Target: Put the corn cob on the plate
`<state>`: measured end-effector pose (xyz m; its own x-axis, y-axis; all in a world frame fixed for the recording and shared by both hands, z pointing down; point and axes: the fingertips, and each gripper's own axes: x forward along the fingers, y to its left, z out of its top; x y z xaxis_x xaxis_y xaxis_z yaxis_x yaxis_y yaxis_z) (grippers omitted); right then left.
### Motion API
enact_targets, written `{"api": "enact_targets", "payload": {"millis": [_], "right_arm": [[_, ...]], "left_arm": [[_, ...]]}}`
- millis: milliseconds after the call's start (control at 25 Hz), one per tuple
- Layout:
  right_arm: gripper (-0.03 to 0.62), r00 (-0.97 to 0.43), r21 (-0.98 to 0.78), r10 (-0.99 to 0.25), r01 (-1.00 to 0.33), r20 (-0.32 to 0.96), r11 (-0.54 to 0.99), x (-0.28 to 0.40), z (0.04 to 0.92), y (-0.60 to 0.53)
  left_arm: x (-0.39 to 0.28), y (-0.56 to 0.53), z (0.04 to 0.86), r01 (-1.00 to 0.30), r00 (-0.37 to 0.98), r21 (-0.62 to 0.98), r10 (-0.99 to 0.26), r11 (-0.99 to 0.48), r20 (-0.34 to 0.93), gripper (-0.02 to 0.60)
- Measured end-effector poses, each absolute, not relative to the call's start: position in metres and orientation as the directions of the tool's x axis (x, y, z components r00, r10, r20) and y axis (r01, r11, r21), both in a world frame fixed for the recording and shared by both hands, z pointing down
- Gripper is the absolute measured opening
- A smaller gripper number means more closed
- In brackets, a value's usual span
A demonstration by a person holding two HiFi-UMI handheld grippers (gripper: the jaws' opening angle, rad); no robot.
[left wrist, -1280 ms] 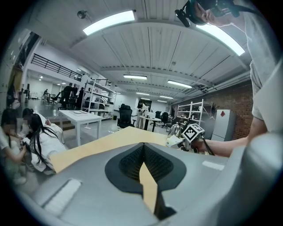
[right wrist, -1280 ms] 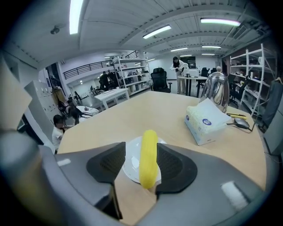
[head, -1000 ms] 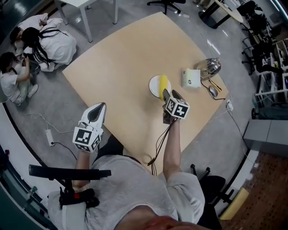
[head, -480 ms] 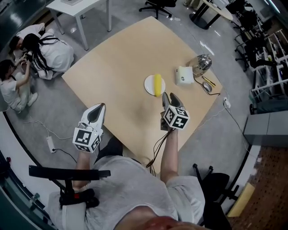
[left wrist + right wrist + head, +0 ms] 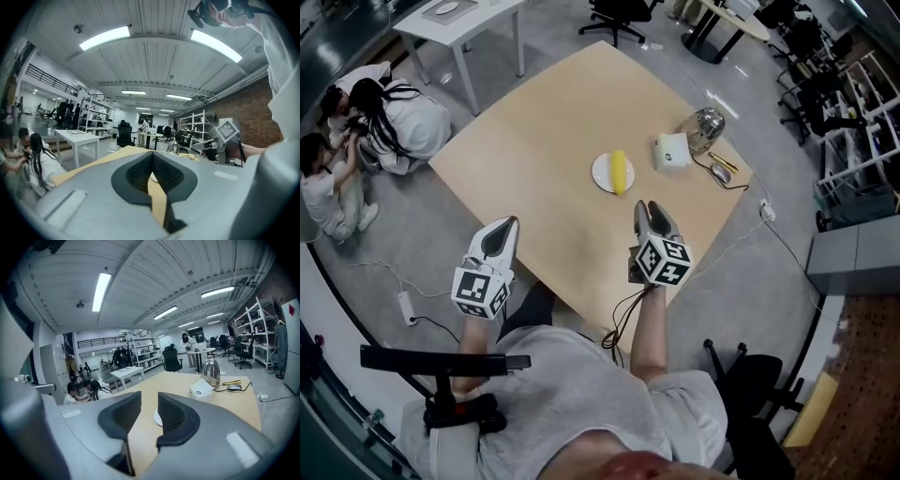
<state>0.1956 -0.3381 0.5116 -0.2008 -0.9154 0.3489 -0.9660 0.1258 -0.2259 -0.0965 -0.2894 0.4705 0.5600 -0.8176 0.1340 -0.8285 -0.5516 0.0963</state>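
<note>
Table (image 5: pixel 544 122) bears corn cob (image 5: pixel 619 172) on plate (image 5: pixel 600 175) near kettle (image 5: pixel 704 125); left tool (image 5: pixel 508 223) closed, right tool (image 5: pixel 646 209) ajar, closing, empty

From well above, my head view looks steeply down on the table (image 5: pixel 534 159). Both gripper views ride low, nearly level, facing across it; head and right gripper views share the plate (image 5: pixel 600 174).

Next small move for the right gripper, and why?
Probably just lower it to rest at the near edge of the table. The corn cob already lies on the plate; the right gripper is well clear of both, and its jaws have just been closing with nothing between them. Nothing seems left to grasp.
</note>
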Motion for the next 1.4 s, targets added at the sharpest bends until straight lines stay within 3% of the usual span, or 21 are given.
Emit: {"api": "enact_targets", "payload": {"millis": [520, 1400], "right_arm": [[0.086, -0.228, -0.261, -0.933, -0.953, 0.278, 0.155, 0.206, 0.479, -0.241], [0.031, -0.264, -0.278, -0.935, -0.941, 0.236, 0.195, 0.192, 0.485, -0.194]], "left_arm": [[-0.072, -0.217, 0.436, -0.821, 0.57, 0.075, -0.818, -0.565, 0.072, 0.02], [-0.065, -0.21, 0.434, -0.795, 0.607, 0.055, -0.794, -0.605, 0.043, 0.02]]}}
